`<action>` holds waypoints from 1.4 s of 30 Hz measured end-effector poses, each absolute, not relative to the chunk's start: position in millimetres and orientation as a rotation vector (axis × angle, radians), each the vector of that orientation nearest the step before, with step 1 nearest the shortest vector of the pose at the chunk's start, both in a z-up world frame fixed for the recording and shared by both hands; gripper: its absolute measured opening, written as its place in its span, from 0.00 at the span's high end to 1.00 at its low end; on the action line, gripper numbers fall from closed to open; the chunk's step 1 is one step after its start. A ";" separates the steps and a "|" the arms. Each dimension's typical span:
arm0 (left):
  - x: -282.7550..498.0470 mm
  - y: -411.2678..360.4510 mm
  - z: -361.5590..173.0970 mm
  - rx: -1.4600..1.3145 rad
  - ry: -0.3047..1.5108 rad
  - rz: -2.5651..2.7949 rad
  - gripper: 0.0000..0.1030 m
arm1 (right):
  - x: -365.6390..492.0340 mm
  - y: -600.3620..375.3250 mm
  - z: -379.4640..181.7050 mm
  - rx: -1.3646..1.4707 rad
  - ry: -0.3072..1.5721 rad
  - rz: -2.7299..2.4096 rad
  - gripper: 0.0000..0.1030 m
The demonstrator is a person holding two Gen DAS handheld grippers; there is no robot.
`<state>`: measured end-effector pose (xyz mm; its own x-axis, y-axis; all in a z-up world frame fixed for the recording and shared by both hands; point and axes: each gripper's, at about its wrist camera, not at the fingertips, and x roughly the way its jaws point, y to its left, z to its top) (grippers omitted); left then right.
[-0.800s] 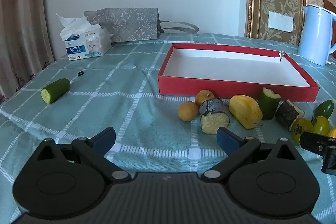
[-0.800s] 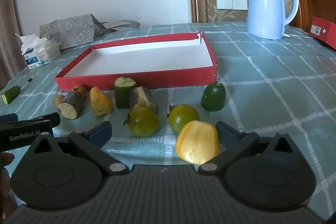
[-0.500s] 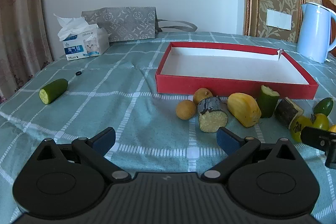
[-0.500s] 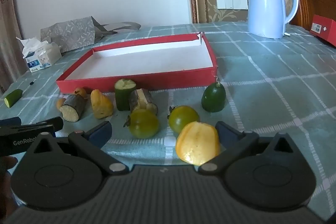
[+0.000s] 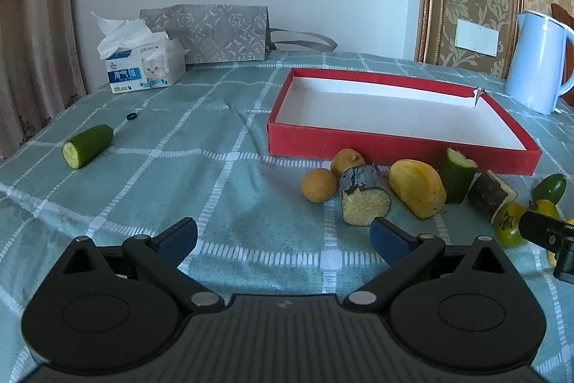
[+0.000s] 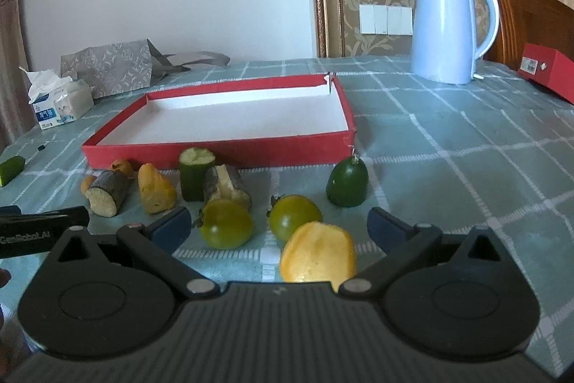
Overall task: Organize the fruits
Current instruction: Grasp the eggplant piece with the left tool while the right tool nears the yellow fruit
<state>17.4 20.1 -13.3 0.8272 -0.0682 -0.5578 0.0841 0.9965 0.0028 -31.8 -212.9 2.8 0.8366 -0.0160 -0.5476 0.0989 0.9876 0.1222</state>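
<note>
So the thing our next move hangs on is the yellow fruit chunk (image 6: 317, 257): it sits dead ahead of the right claw (image 6: 279, 225), right between the two blue pads and a touch toward the right one, lying on the table (image 6: 466, 174) and not gripped yet. Both claws are wide open and holding nothing; the left claw (image 5: 283, 239) only has bare checked cloth in front of it, with the nearest piece, a dark-skinned stub with a pale grainy cut face (image 5: 364, 194), off ahead and to its right. So we'd say the right side is clearly the closer one for the first pick. The chunk looks waxy, lumpy and wider than tall, its long side running roughly across the gap, so we'd guess closing straight on it is fine but it may be slippery. Just past it are two glossy round green tomatoes (image 6: 226, 228) (image 6: 294, 217), near enough to get bumped. The red tray (image 6: 215, 151), shallow cardboard with a white floor, has nothing in it and lies beyond the whole row of fruit. Way off left is a lone cucumber end (image 5: 87, 146), smooth skin, long axis pointing diagonally away, which seems like the left claw's job later
</note>
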 end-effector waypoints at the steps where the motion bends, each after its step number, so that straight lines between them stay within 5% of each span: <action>1: 17.7 20.6 -13.4 0.023 0.593 -0.081 0.00 | -31.8 -212.9 2.3 0.138 0.575 -0.070 0.00; 42: 53.0 -11.1 -19.0 0.007 0.693 -0.110 0.00 | -34.6 -238.7 -3.9 0.277 0.520 -0.094 0.00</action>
